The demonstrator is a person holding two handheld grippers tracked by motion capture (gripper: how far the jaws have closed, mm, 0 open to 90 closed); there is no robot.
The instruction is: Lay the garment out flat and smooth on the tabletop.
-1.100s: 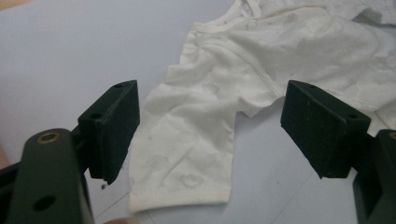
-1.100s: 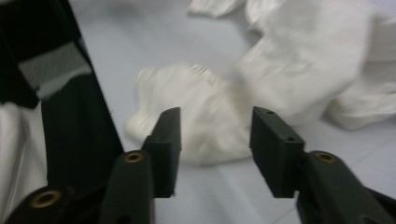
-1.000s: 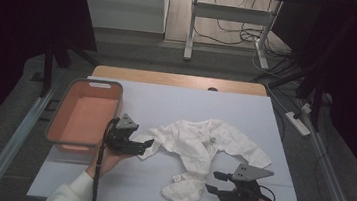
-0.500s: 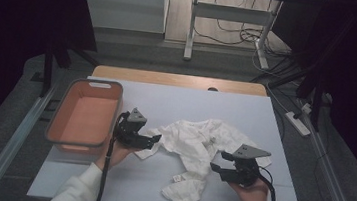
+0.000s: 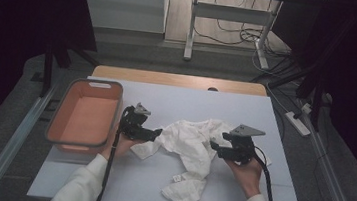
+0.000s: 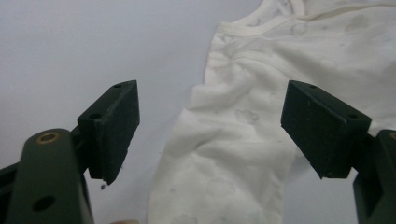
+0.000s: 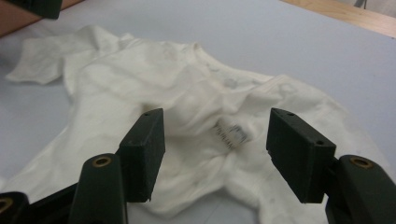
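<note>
On the white table (image 5: 157, 189) we see a crumpled white baby shirt (image 5: 194, 147) lying mid-table; our left gripper (image 5: 155, 133) and right gripper (image 5: 213, 147) flank it, jaws wide apart, nothing grasped yet, orange basket (image 5: 62, 136) waiting.

Soft white cloth garment (image 5: 192, 147), matt black jaws, smooth pale matt table (image 5: 166, 99)
</note>
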